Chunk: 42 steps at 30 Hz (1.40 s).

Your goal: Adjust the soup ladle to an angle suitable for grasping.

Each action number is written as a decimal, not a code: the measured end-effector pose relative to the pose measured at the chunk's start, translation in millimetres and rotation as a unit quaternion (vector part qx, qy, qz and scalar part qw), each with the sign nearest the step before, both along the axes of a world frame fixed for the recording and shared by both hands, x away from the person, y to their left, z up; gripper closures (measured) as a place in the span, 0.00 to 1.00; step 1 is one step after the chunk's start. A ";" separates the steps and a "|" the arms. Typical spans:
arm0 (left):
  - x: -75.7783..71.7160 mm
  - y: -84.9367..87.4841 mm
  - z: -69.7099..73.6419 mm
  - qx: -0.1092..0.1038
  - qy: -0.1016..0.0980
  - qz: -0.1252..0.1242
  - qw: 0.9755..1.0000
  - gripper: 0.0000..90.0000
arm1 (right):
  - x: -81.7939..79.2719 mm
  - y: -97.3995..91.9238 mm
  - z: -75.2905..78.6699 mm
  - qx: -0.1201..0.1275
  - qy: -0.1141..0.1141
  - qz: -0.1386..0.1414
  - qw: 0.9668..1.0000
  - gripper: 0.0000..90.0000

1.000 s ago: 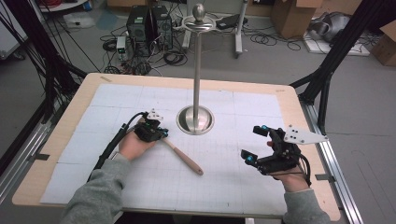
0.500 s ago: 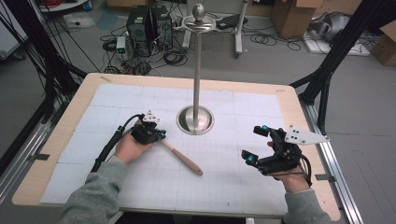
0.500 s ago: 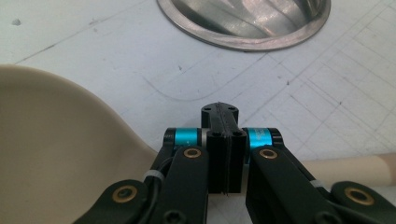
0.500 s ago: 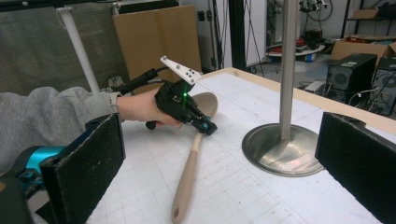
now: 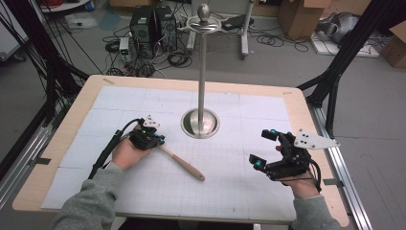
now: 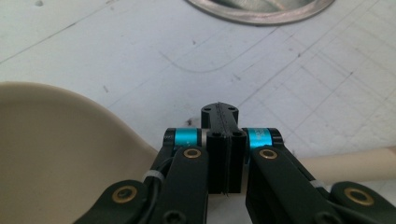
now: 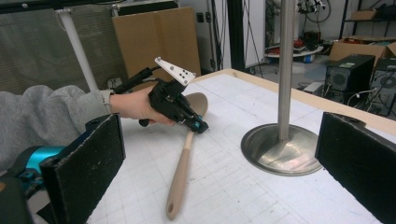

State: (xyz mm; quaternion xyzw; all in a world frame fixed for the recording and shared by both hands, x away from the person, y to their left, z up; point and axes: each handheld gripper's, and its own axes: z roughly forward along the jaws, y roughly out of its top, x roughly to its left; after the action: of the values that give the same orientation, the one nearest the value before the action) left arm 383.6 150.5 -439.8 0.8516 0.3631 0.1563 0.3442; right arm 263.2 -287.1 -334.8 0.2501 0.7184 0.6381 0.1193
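The spoon lay flat on the bench, left of centre, its bowl under the left gripper and its handle running toward the person and to the right, ending on bare mat. In the left gripper view the jaws stood pressed together with nothing between them, their tips down at the neck of the spoon, the cream bowl to one side and the handle to the other. They looked to rest on or just above the neck; contact could not be told for sure. The step in hand seemed to be a grasp of the spoon, so these jaws would need to part first, straddle the thin neck squarely and only then close, low enough to catch it against the mat without skidding it.

Right of the spoon stood the stand, a steel pole on a round base, just beside the left gripper. Any lift should go up and clear of that base, since the bowl lay near its rim.

Farthest right, the right gripper hovered well apart from the spoon, its 2 jaws wide and empty. It could steady the handle end if the spoon pivoted.
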 end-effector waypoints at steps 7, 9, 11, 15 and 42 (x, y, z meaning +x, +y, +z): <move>-4.7 16.3 -0.1 -0.008 0.004 0.005 1.000 1.00 | -1.0 0.8 1.3 0.000 -0.002 0.002 1.000 0.00; -7.8 22.9 -0.4 -0.009 0.007 0.010 1.000 1.00 | -0.7 0.4 1.1 -0.001 -0.003 0.002 1.000 0.00; -10.8 27.5 0.4 -0.002 0.006 0.012 1.000 1.00 | -0.6 0.3 0.6 -0.001 0.000 0.001 1.000 0.00; -16.2 37.4 0.1 -0.004 0.008 0.015 1.000 1.00 | 0.2 1.9 0.1 -0.002 0.000 0.003 1.000 0.00; -65.4 96.1 2.3 0.009 0.013 0.056 0.998 1.00 | 7.6 13.6 -1.2 -0.009 0.004 0.017 1.000 0.00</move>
State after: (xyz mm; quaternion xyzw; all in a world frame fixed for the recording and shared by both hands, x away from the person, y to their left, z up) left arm 318.2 246.6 -437.5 0.8350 0.4133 0.1678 0.3221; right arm 270.8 -273.5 -336.0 0.2392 0.7286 0.6328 0.1076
